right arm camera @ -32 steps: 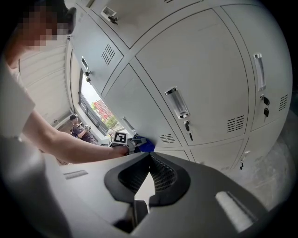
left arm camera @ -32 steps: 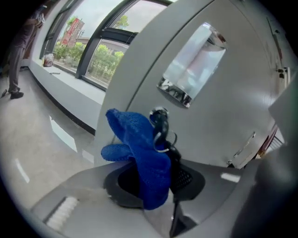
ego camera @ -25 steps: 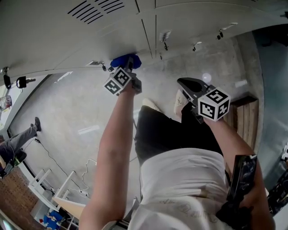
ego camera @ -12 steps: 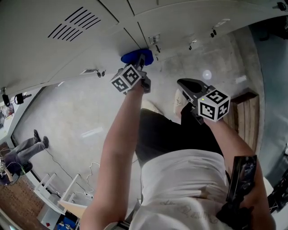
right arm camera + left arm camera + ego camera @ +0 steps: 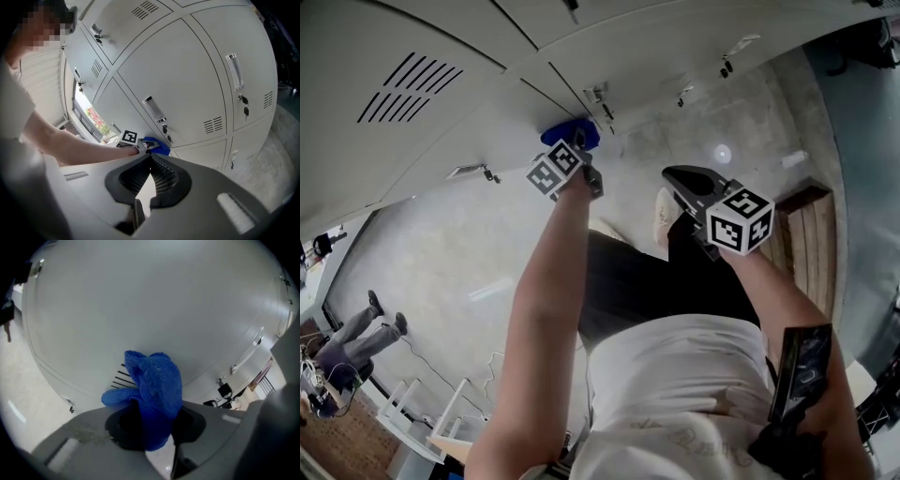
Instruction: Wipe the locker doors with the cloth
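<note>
Cloth (image 5: 154, 385), one; in left gripper (image 5: 581, 155), against locker door (image 5: 140, 296)

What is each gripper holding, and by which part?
Left gripper: the blue cloth, clamped at its bunched lower end, the rest sticking out toward the locker door. Right gripper: nothing, jaws shut.

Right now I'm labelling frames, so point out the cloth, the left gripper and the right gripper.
cloth (image 5: 157, 380), left gripper view, middle of the bunched fold.
left gripper (image 5: 579, 146), head view, between its fingers at the cloth.
right gripper (image 5: 150, 156), right gripper view, where its fingers meet.
</note>
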The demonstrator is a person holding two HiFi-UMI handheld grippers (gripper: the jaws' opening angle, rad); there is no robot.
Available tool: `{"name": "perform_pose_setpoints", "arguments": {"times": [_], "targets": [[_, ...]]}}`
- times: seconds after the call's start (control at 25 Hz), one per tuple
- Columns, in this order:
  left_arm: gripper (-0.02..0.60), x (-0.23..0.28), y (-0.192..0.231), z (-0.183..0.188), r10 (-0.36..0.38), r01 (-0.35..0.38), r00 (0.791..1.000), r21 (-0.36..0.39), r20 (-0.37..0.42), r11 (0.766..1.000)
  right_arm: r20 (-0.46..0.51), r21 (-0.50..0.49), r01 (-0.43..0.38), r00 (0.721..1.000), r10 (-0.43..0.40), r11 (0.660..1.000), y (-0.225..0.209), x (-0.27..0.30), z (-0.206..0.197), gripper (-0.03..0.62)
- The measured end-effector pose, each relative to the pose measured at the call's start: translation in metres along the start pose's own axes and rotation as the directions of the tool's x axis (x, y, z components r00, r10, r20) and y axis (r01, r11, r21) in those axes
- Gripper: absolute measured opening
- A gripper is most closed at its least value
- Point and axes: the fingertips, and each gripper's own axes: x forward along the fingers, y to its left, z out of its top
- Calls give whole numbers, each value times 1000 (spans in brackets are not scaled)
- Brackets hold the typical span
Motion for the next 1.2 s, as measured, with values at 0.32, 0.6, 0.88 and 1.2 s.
{"name": "perform_pose_setpoints", "arguments": {"times": [0.32,0.6,0.88,1.2], "targets": [[117,1,59,-6,52,-47,998,-193,25,980,-25,-18,31,999,-31,999,-13,-6,-18,6],[117,-48,45,27,-17,42,987,-150,162,988,-33,-1,-20,999,20,1000,14,6,-12,6],[118,-89,5,59,-139,168,954,-92,266,981,-68,-53,-100,993,96,994,50,31,-7,6],[117,-79,58,59,-29,39,962,-33,271,999,-80,-106,-109,992,101,988,45,49,4,6]]}}
